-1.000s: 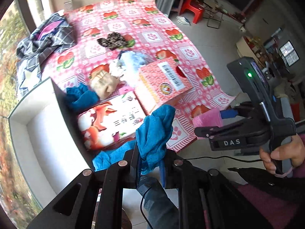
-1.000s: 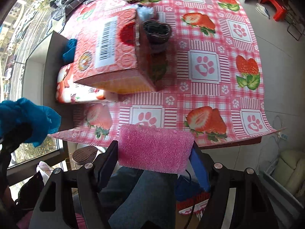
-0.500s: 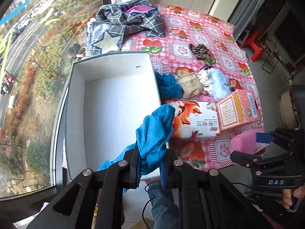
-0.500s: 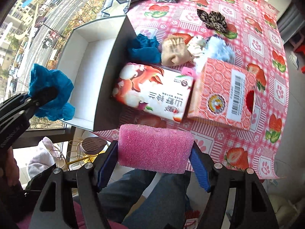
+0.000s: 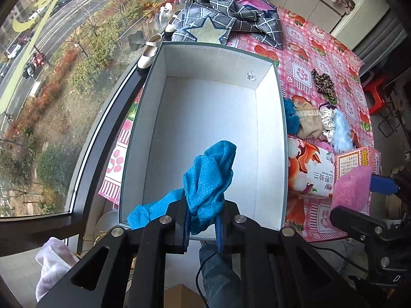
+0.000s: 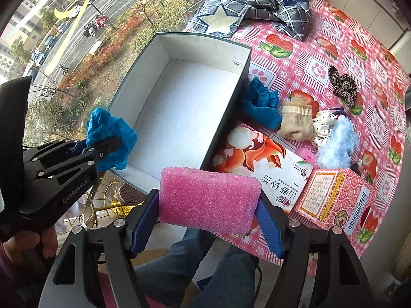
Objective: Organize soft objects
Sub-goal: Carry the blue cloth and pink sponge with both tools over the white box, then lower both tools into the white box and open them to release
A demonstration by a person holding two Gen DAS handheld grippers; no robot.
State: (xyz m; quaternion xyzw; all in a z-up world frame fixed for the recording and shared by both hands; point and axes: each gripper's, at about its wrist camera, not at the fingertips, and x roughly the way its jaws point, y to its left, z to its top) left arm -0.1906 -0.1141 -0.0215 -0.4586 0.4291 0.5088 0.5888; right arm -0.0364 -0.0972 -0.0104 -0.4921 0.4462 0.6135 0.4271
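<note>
- Blue cloth [image 5: 209, 177], one of the soft things to be sorted, is bunched between the fingers of the left gripper [image 5: 203, 224], which is clamped on it; it hangs over the near end of the white box [image 5: 269, 133], with a tail trailing across the near rim towards the window side.
- Pink sponge [image 6: 208, 200] is pinched endwise by the right gripper [image 6: 206, 227], whose blue pads press its two short ends; it is held off the table edge, beside the box and not yet above it.
- The box looks bare inside, so I judge both drops are still to come.
- Risk for the cloth: that trailing tail could catch on the rim or fall outside towards the window if the tongs part where they are. Carrying it further over the middle first would avoid this.
- Risk for the sponge: let go here, it would fall to the floor or lap, not the box.
- The two grippers are close together; crossing over the box could knock one against the other.
- More soft pieces wait on the strawberry tablecloth [image 6: 318, 69]: another blue rag [image 6: 260, 104], a beige pouch [image 6: 296, 122] and a pale blue fluffy item [image 6: 336, 143], packed against the fox-print box [image 6: 259, 164] and the pink carton [image 6: 336, 200].
</note>
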